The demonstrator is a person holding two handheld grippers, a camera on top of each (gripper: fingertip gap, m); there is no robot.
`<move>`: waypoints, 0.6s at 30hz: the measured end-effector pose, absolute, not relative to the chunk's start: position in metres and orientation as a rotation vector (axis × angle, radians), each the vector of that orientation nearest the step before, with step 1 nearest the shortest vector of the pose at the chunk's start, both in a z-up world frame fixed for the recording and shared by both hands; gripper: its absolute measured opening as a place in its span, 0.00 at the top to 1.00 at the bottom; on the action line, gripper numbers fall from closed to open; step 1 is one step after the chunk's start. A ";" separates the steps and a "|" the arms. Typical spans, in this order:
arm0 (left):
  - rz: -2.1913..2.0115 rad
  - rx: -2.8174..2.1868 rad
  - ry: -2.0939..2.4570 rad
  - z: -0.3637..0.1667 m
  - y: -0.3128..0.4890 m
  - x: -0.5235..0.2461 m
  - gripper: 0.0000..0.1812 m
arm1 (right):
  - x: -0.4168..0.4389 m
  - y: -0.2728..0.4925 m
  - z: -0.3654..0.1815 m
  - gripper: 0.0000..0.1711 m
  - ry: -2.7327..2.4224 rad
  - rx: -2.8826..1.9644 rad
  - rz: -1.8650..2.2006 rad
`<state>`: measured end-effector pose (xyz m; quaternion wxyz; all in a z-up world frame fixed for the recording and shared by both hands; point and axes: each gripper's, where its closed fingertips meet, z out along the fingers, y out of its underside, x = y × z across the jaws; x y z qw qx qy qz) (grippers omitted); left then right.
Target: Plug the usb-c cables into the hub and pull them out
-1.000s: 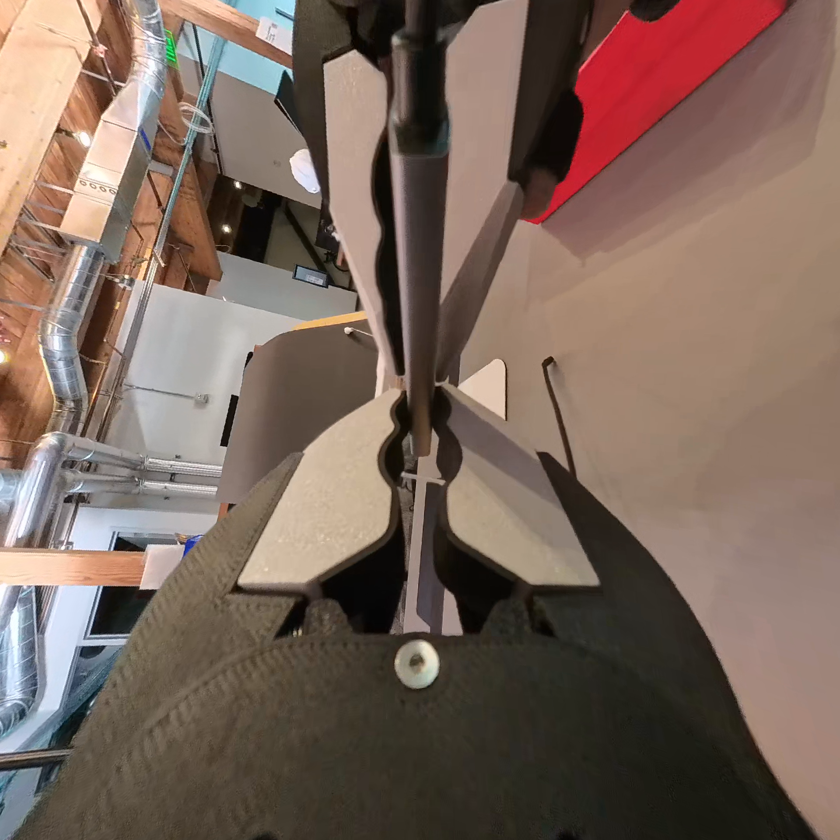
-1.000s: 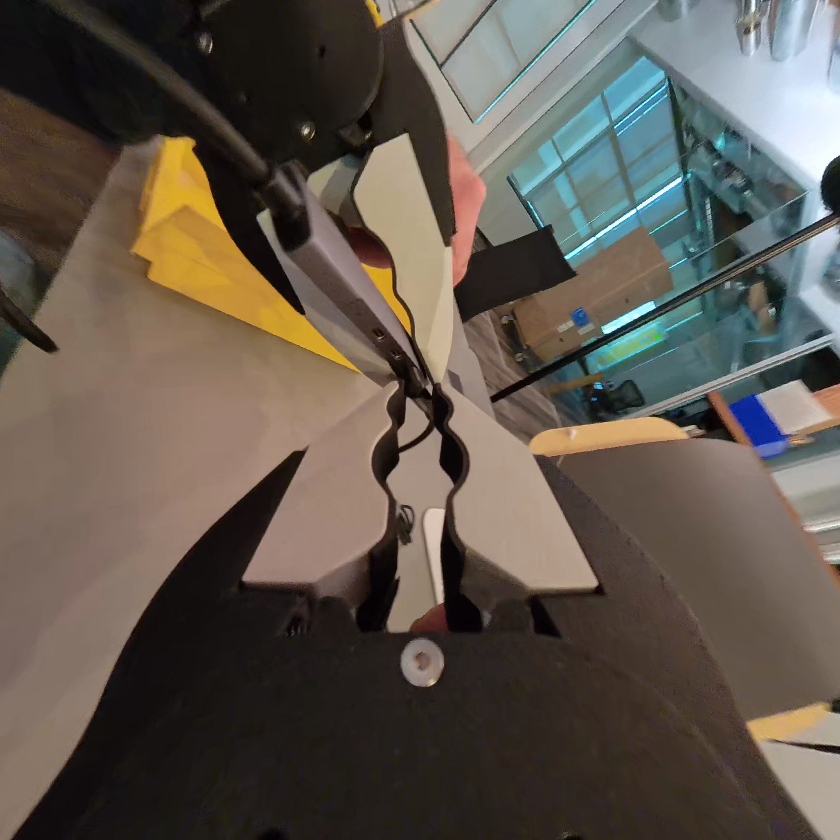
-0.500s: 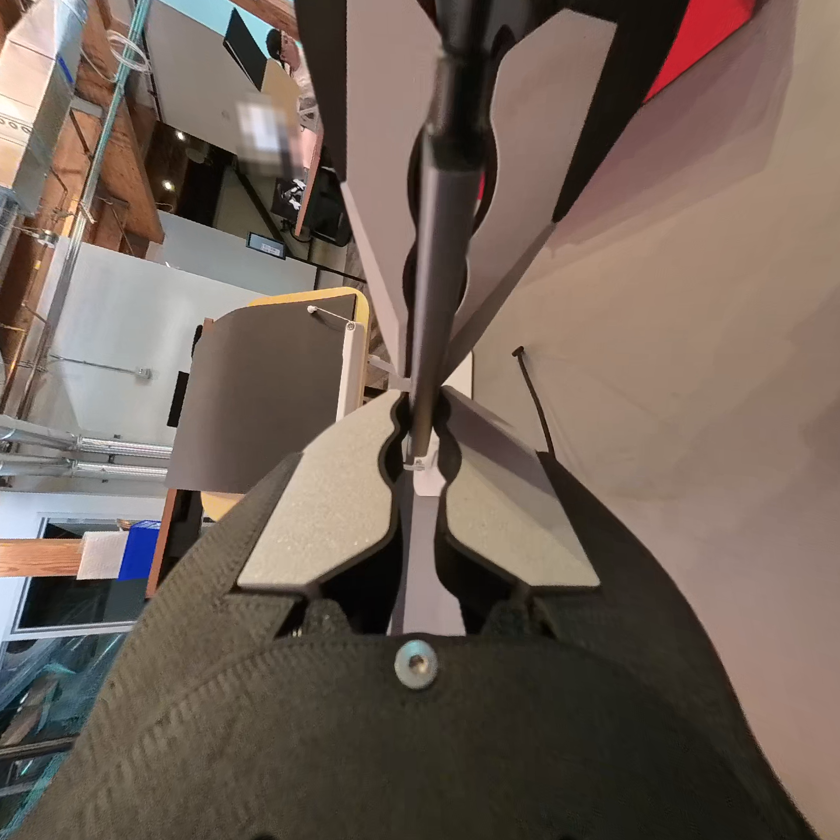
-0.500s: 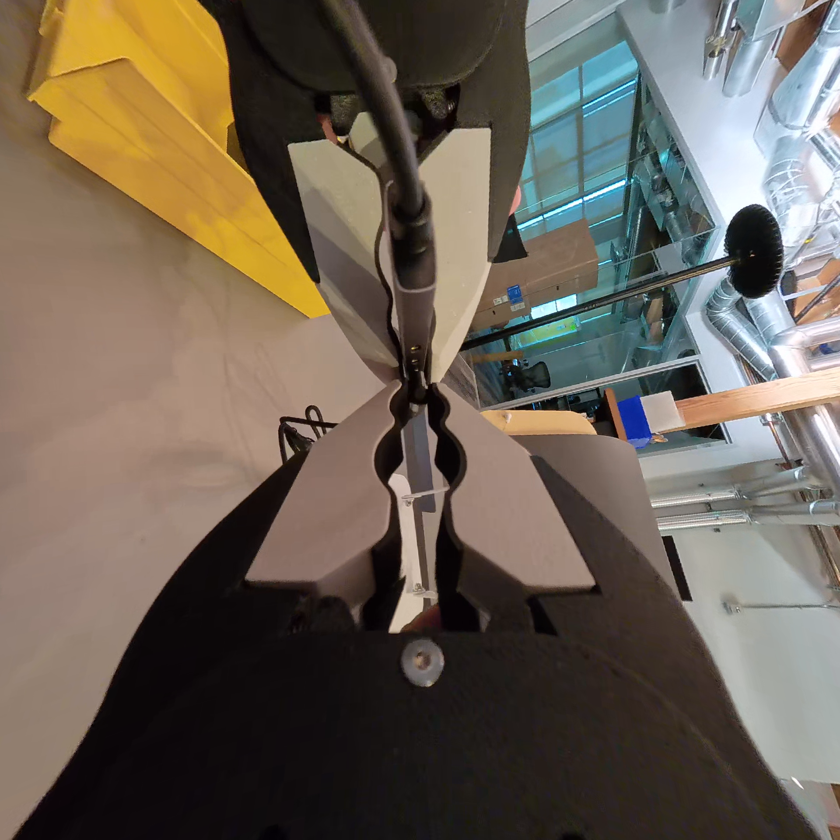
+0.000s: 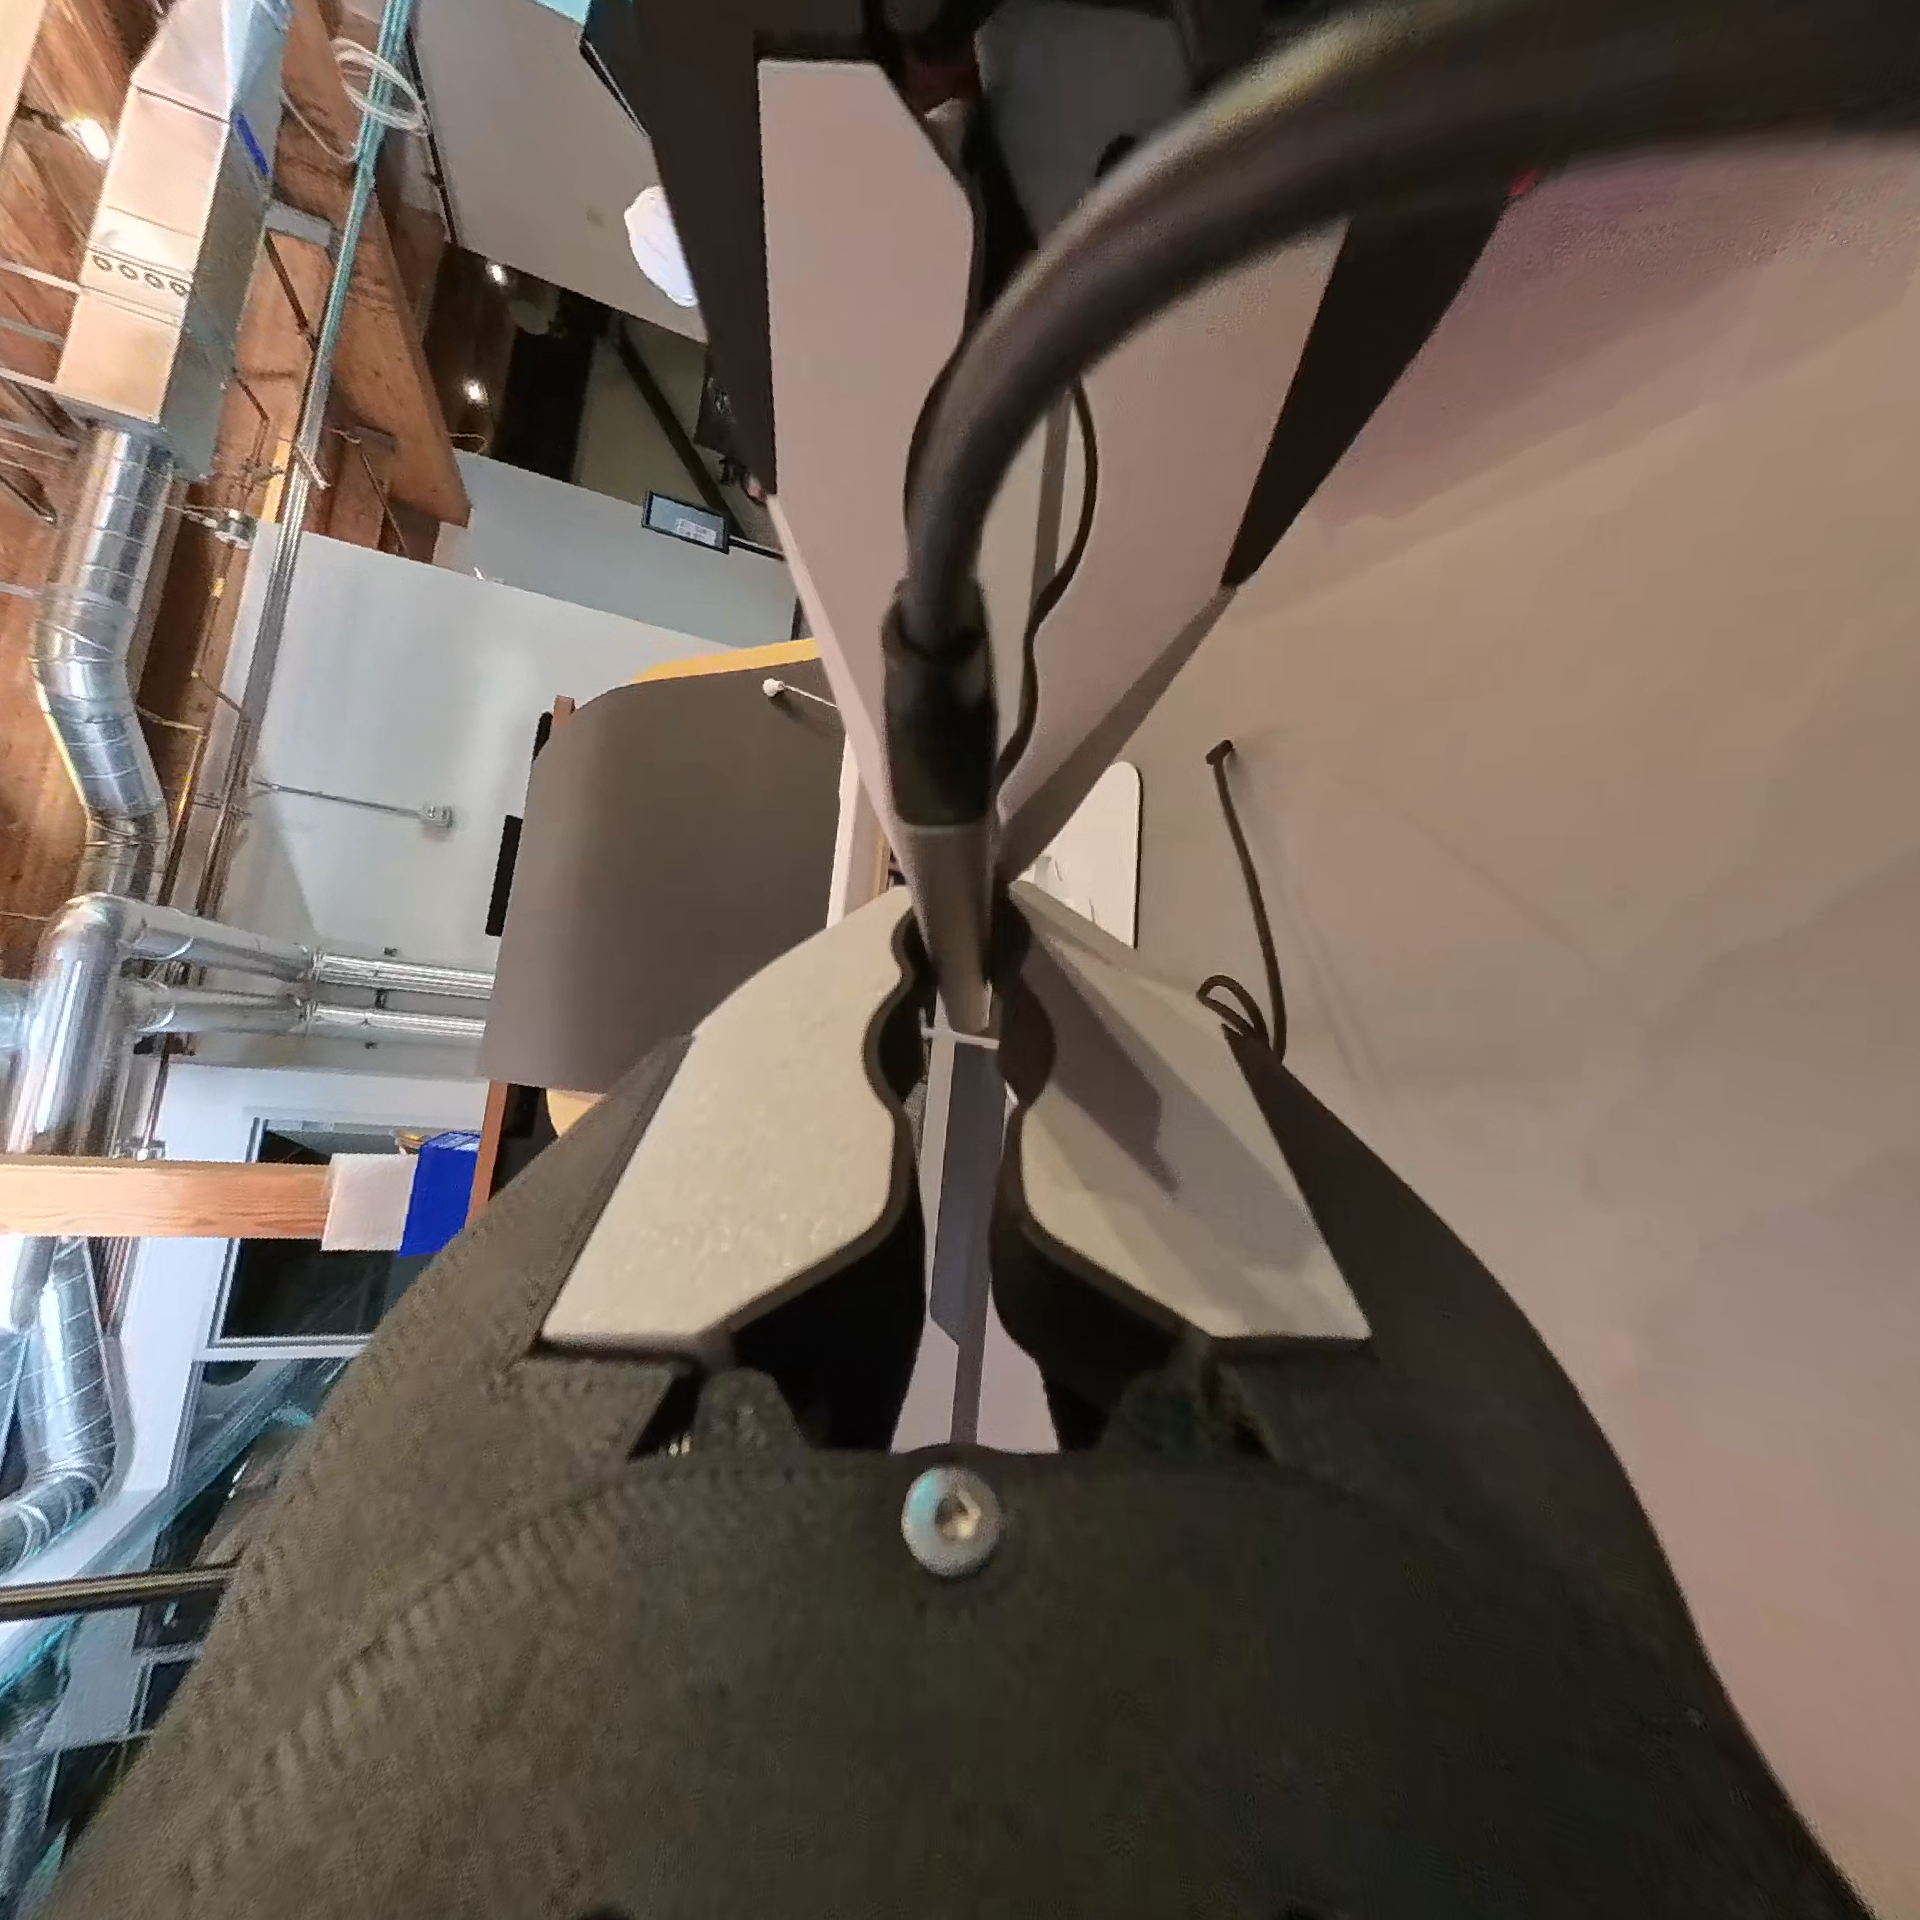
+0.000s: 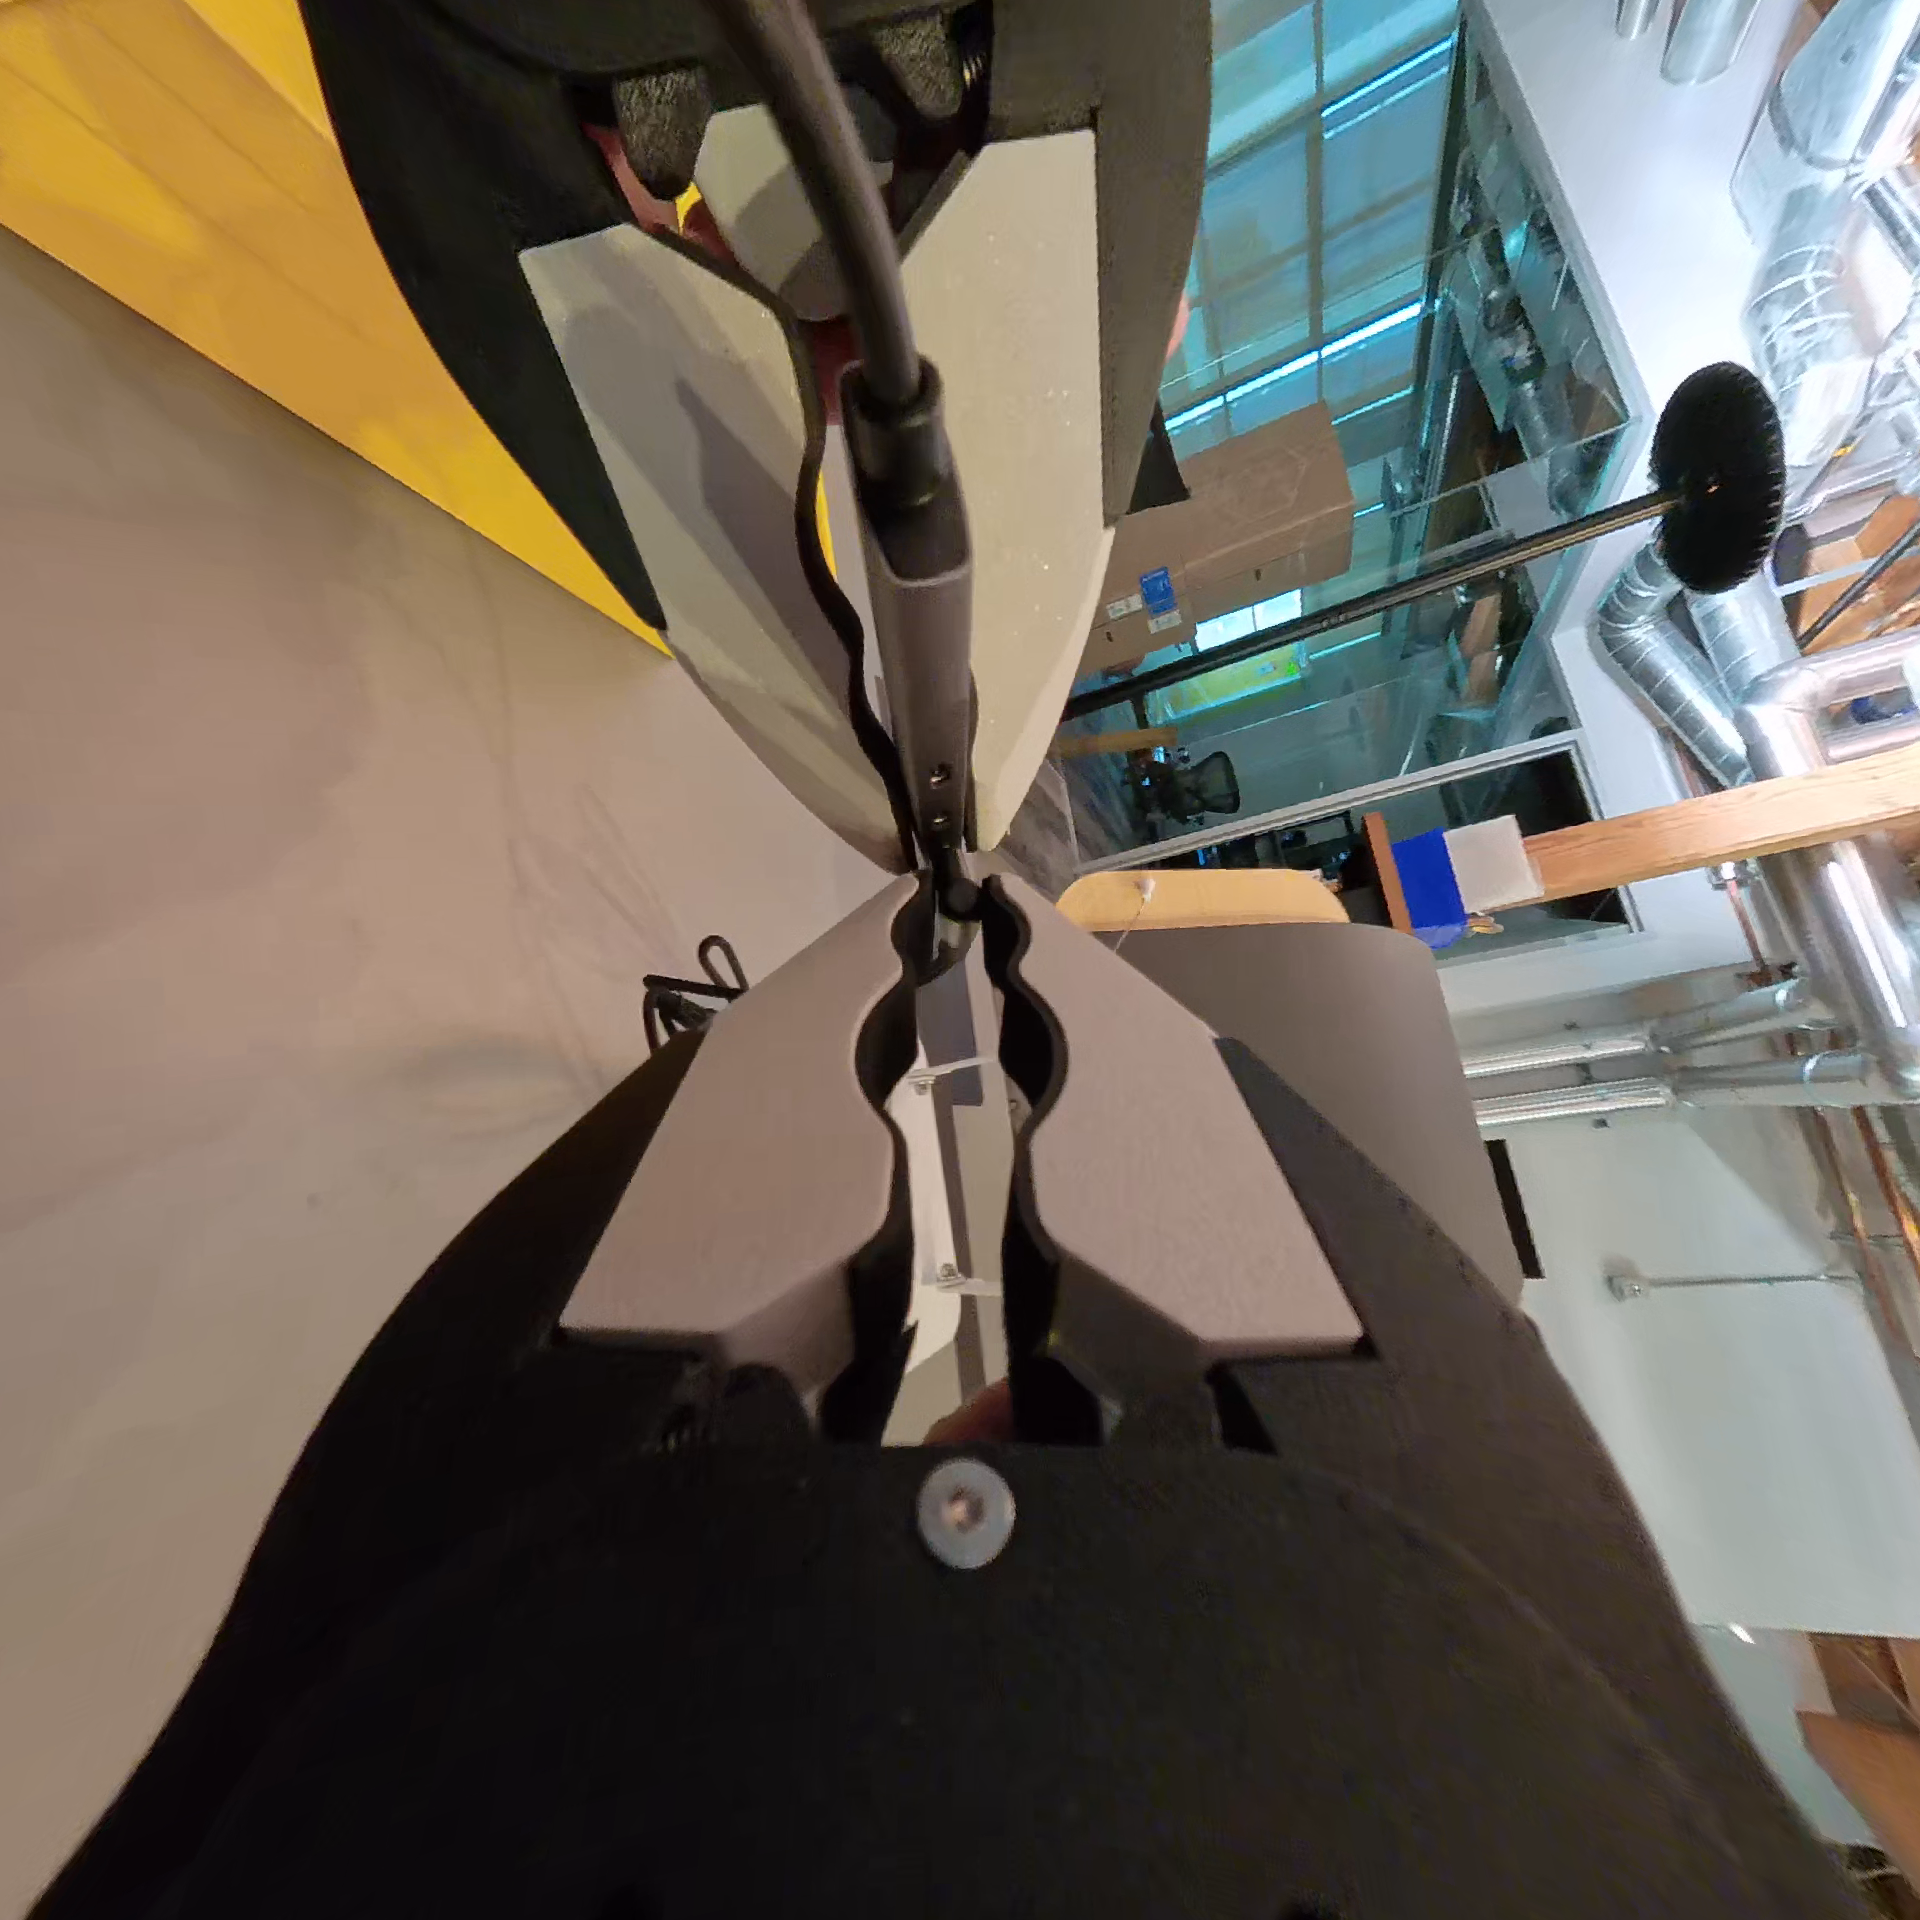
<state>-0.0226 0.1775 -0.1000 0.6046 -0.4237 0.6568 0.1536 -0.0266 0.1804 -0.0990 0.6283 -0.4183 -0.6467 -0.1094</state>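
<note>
Our left hand-held gripper (image 5: pixel 958 935) is clamped tight on the slim grey hub (image 5: pixel 951 883), pinching it right at the fingertips. The hub runs straight ahead from there, and its thick black cable (image 5: pixel 1039 312) leaves the far end and arches back overhead.

Facing it tip to tip, our right hand-held gripper (image 6: pixel 951 906) is closed on the small black usb-c plug (image 6: pixel 954 891). The plug meets the near end of the hub just ahead of the right fingertips. We cannot tell whether it is fully seated. A thin black cable (image 5: pixel 1081 468) trails along the right hand-held gripper's fingers in the left wrist view.

The grey table (image 6: pixel 260 831) lies to the left of the right hand-held gripper, with a yellow box (image 6: pixel 208 260) on it farther ahead on that side.
</note>
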 end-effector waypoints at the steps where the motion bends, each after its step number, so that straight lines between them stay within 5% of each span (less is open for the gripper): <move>1: 0.358 -0.982 1.516 -0.099 0.178 -0.022 0.95 | -0.026 0.181 -0.099 0.96 -1.484 -0.948 -0.262; 18: 0.415 -1.054 1.696 -0.127 0.174 -0.024 0.95 | -0.027 0.178 -0.130 0.97 -1.743 -0.907 -0.383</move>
